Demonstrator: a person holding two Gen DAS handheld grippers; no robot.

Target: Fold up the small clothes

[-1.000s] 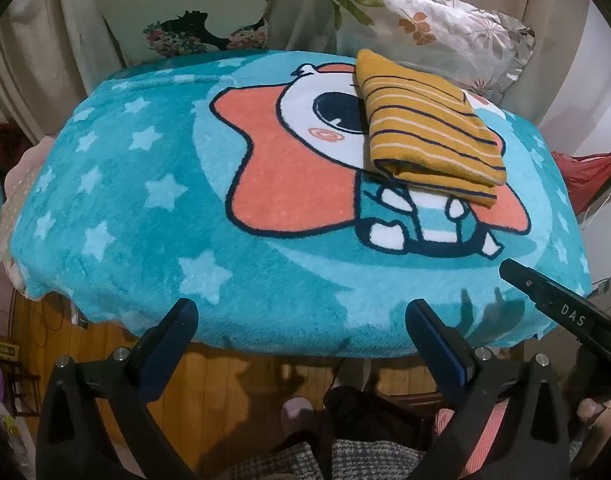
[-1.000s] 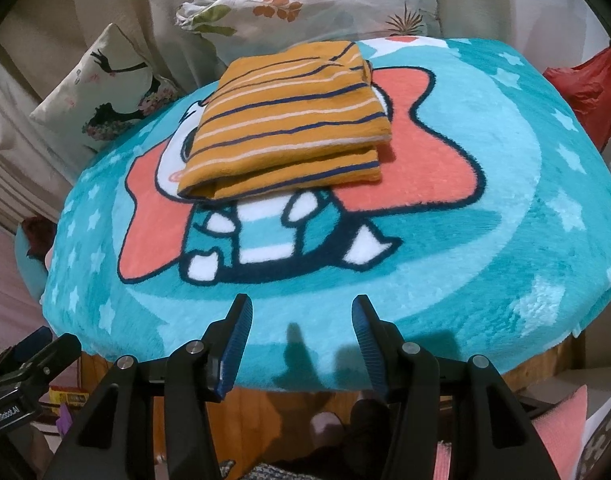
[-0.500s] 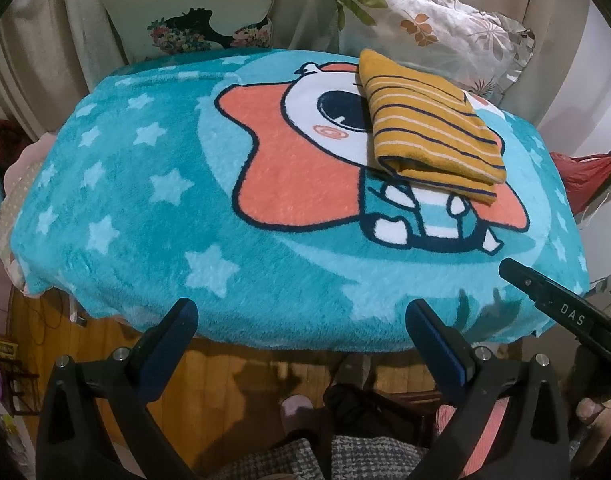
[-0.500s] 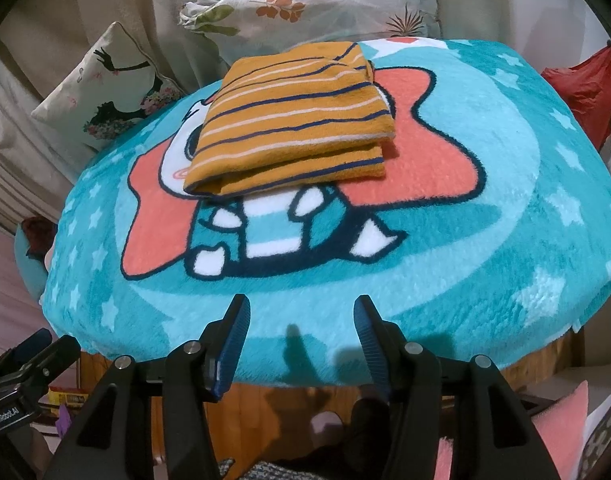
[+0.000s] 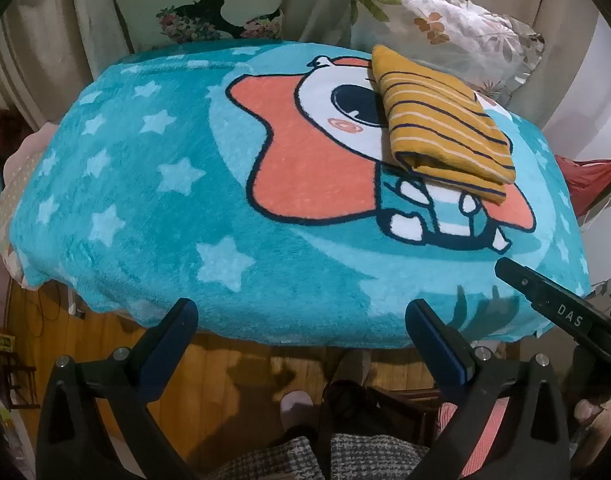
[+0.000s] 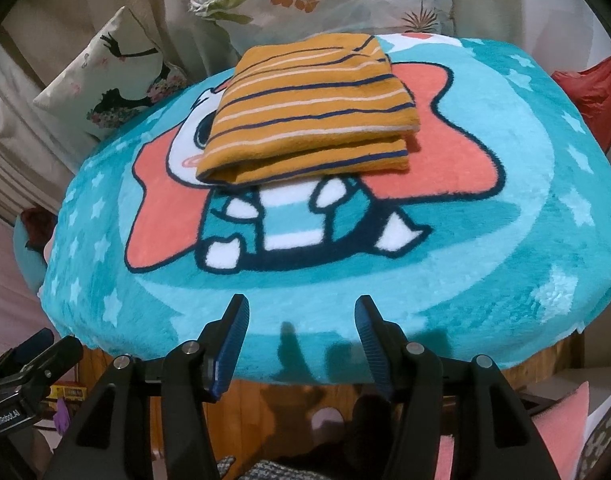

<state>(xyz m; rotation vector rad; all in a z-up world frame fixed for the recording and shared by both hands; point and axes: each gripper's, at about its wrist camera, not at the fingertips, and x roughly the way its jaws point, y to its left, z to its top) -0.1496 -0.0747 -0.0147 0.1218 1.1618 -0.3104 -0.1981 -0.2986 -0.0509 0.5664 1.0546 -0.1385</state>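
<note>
Overhead, both grippers tilted down, fingers apart, empty; folded striped garment (image 6: 311,110) beyond.

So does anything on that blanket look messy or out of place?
Nothing stands out. The striped garment lies folded on the blue blanket, its lower layer peeking out slightly at the near edge. Both the left gripper and right gripper are open, holding nothing.
</note>
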